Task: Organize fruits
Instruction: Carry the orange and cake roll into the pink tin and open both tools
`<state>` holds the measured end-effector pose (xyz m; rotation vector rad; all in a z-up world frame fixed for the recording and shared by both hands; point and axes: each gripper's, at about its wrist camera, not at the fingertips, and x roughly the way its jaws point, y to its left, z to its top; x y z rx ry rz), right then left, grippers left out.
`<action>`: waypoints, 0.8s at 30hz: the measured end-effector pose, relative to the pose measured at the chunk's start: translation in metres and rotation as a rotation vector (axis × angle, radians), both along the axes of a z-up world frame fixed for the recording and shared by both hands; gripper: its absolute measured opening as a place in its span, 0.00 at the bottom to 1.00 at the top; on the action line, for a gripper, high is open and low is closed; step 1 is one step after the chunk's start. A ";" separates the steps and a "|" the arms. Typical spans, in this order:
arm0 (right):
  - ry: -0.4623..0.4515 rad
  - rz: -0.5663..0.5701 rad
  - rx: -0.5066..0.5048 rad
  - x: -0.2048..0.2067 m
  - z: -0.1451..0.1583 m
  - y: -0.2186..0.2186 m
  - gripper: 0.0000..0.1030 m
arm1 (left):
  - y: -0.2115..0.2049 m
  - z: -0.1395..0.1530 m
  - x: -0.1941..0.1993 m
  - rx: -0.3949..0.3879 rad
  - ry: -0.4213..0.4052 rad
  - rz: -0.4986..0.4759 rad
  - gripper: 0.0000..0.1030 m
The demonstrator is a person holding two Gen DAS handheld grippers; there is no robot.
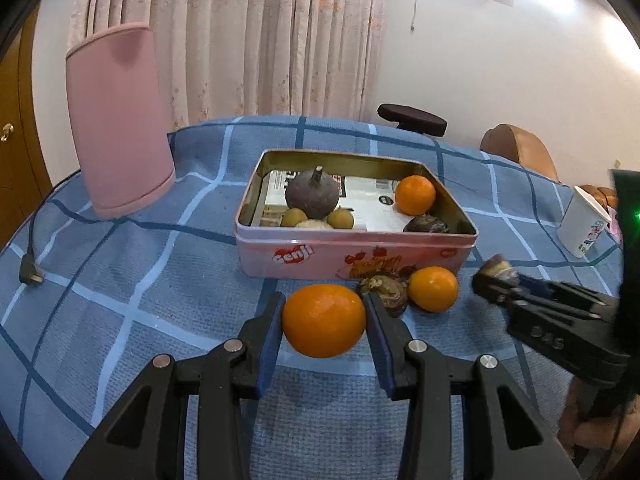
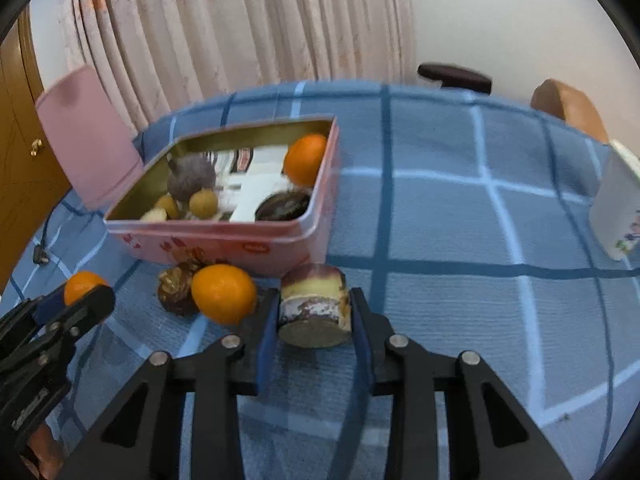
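Checked blue cloth [image 1: 120, 320] covers the surface, with a pink tin [image 1: 356, 248] on it holding an orange, a dark round fruit and small brown fruits. Left claw [image 1: 324, 320] is clamped on an orange [image 1: 324, 320] just before the tin. Right claw [image 2: 314, 312] is clamped on a cut purple-and-cream fruit piece [image 2: 314, 304] near the tin's front corner.

Even, soft indoor light, moderately bright; no hard glare. Short soft shadows sit under the tin [image 1: 356, 254] and the fruit. Left wrist view is sharp at centre, except for the motion-smeared right gripper [image 1: 486, 280]. Right wrist view is motion-blurred throughout, worst on the curtain [image 2: 248, 20] and tablecloth [image 2: 460, 208]. Heavy fisheye bending; black vignette in the corners.
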<state>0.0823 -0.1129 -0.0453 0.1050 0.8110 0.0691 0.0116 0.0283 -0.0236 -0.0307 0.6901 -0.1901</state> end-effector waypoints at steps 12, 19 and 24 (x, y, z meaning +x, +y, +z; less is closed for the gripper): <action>-0.271 -0.030 0.030 -0.003 0.069 0.013 0.36 | -0.005 0.051 0.031 0.028 -0.167 0.019 0.41; -0.233 -0.061 0.055 0.052 0.059 0.024 0.36 | -0.007 0.047 0.085 0.062 -0.158 0.068 0.41; -0.170 -0.066 0.090 0.083 0.041 0.028 0.36 | -0.005 0.034 0.113 0.076 -0.105 0.094 0.41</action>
